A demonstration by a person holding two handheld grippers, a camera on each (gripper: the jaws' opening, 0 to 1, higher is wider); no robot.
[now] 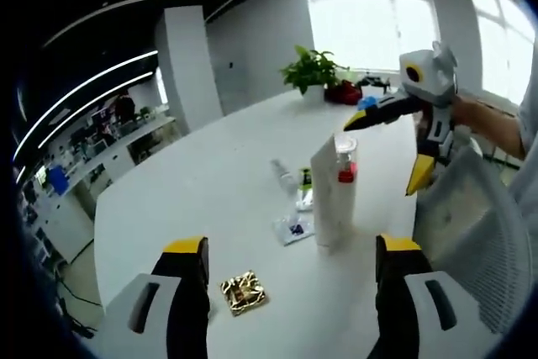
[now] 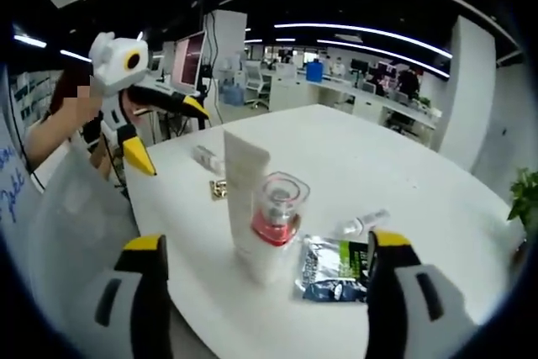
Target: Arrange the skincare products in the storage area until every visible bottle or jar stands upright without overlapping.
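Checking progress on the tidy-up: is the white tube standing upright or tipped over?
Upright. The white tube stands on its end on the table, beside the red-collared pump bottle.

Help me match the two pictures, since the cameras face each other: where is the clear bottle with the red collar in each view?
Left gripper view: bottle with the red collar right of centre, against the white tube.
Right gripper view: bottle with the red collar at centre, in front of the white tube.
Shared landmark: the gold packet on the table.
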